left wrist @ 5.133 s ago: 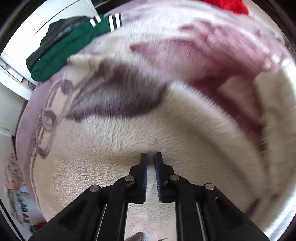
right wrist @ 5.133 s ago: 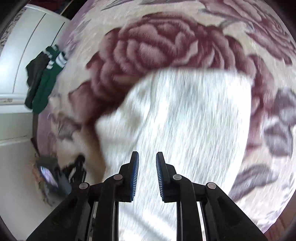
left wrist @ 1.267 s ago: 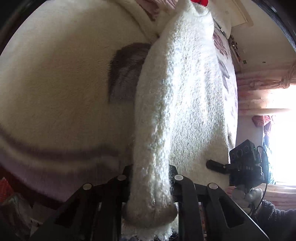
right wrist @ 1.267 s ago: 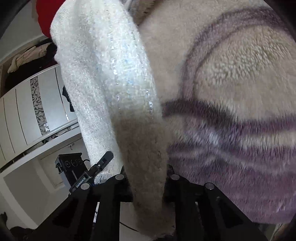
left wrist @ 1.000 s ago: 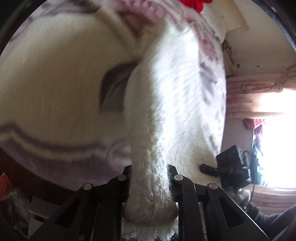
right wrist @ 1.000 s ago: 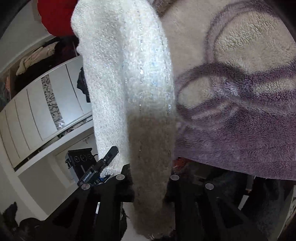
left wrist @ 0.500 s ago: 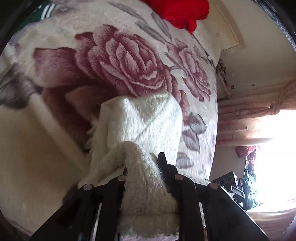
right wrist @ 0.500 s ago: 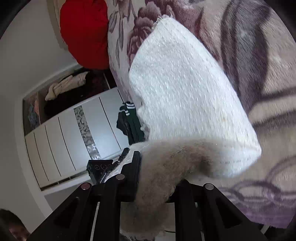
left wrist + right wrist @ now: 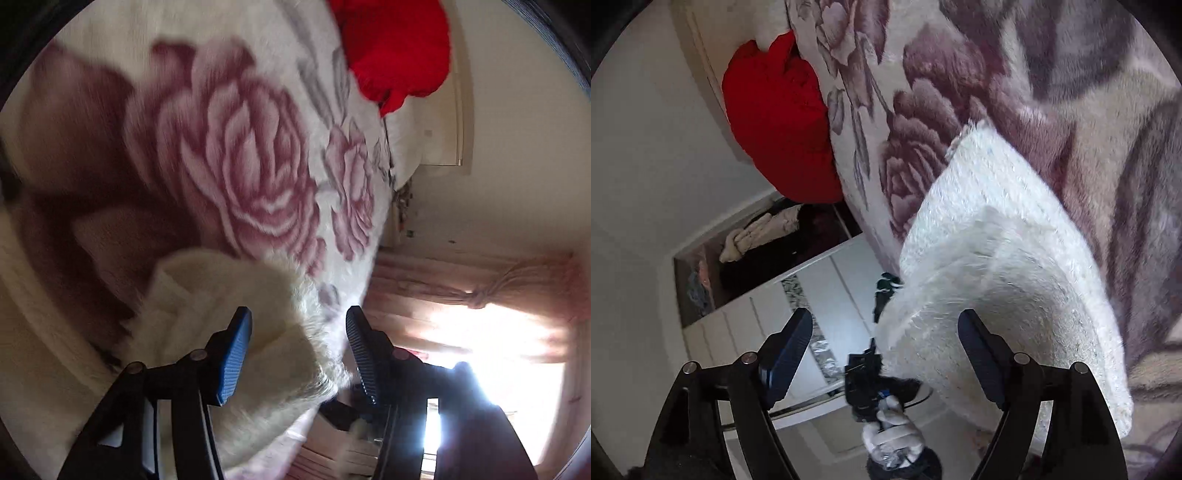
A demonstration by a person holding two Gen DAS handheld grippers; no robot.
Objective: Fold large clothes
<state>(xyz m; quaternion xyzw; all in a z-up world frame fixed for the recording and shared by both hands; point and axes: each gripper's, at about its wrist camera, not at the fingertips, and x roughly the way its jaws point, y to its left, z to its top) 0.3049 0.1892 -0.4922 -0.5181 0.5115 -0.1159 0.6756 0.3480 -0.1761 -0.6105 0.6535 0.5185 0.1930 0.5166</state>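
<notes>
Bed blanket: rose-patterned fleece spread wide, serving as the folding surface under everything
Red cushion: sits at the far end of the bed, well apart from the work
White fluffy garment: lies doubled over on the blanket near its edge, the upper layer laid on the lower one so the fold stays
Right hand-held gripper: jaws have just been opening and stand wide, nothing pressed between them, the garment's edge beside one pad
Left hand-held gripper: jaws have just been opening, partly spread; garment edge lies between them, seemingly released
</notes>
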